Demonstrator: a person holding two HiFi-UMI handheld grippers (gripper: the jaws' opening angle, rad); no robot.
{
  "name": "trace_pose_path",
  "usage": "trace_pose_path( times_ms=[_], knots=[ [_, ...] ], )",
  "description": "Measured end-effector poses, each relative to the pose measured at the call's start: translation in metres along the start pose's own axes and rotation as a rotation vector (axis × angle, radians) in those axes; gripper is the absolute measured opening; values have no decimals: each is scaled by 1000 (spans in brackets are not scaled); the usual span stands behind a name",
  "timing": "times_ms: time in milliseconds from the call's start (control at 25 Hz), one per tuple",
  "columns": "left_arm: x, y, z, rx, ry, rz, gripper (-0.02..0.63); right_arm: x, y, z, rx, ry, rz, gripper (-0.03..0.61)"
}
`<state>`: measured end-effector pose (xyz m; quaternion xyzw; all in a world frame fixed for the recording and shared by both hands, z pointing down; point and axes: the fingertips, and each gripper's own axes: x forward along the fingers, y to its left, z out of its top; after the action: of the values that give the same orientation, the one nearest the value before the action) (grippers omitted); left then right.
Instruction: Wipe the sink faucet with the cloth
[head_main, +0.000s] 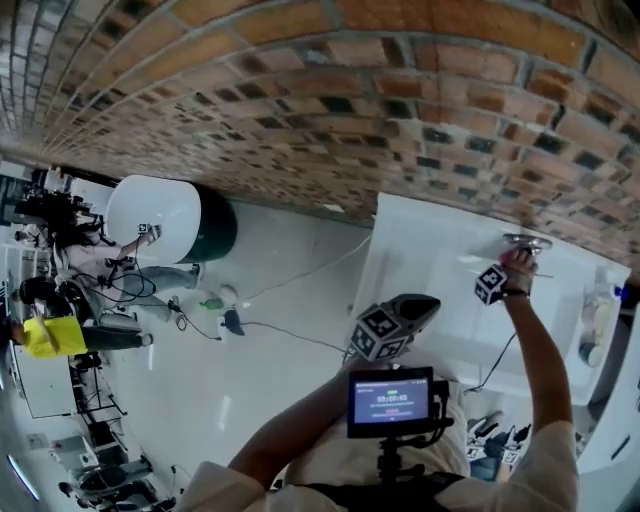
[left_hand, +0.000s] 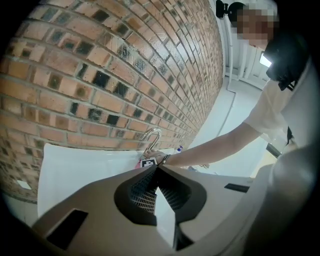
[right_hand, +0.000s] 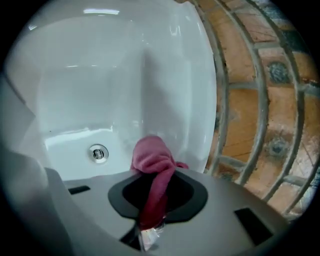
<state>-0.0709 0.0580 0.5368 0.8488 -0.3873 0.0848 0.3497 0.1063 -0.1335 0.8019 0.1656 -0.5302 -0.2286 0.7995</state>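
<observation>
A curved chrome faucet (head_main: 527, 241) (left_hand: 151, 137) stands at the back of the white sink (head_main: 430, 265) (left_hand: 75, 172) against the brick wall. My right gripper (head_main: 510, 262) (right_hand: 152, 207) is held right at the faucet's base and is shut on a pink cloth (right_hand: 152, 160). The cloth bunches out past the jaws over the basin, with the drain (right_hand: 98, 153) below it. The faucet itself is out of the right gripper view. My left gripper (head_main: 420, 308) (left_hand: 157, 172) hovers short of the sink's front, shut and empty, pointing at the faucet.
The brick wall (head_main: 330, 110) runs behind the sink. A bottle (head_main: 600, 310) stands on the sink's right end. To the left, a white and dark green drum (head_main: 175, 215), cables (head_main: 290, 335) on the floor and a person in yellow (head_main: 45, 335). A small screen (head_main: 390, 400) sits at my chest.
</observation>
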Motion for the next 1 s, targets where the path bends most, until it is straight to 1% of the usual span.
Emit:
trace_pose_path(
  times_ms=[80, 160, 320, 400, 520, 640, 800, 880, 1000],
  knots=[
    [0, -2, -2, -5, 3, -10, 2, -2, 2, -8, 32, -5, 17, 71],
    [0, -3, -2, -5, 1, -15, 2, -9, 0, -8, 78, -56, 35, 72],
    [6, -7, -1, 0, 4, -30, 2, -26, -13, -16, 159, -162, 4, 74],
    [8, -8, -2, 3, 9, -37, 2, -38, -21, -23, 198, -193, -10, 72],
    [10, -10, -2, 5, 11, -46, 2, -47, -30, -30, 269, -228, 2, 72],
    [12, -13, -1, 11, 10, -50, 2, -50, -38, -45, 354, -247, 27, 72],
    [13, -22, 0, 16, 9, -65, 2, -50, -43, -82, 459, -240, 71, 71],
    [7, -23, 1, 16, 6, -66, 2, -46, -38, -85, 474, -244, 94, 71],
    [-1, -14, -1, 15, 8, -46, 2, -43, -38, -73, 481, -251, 111, 71]
  ],
)
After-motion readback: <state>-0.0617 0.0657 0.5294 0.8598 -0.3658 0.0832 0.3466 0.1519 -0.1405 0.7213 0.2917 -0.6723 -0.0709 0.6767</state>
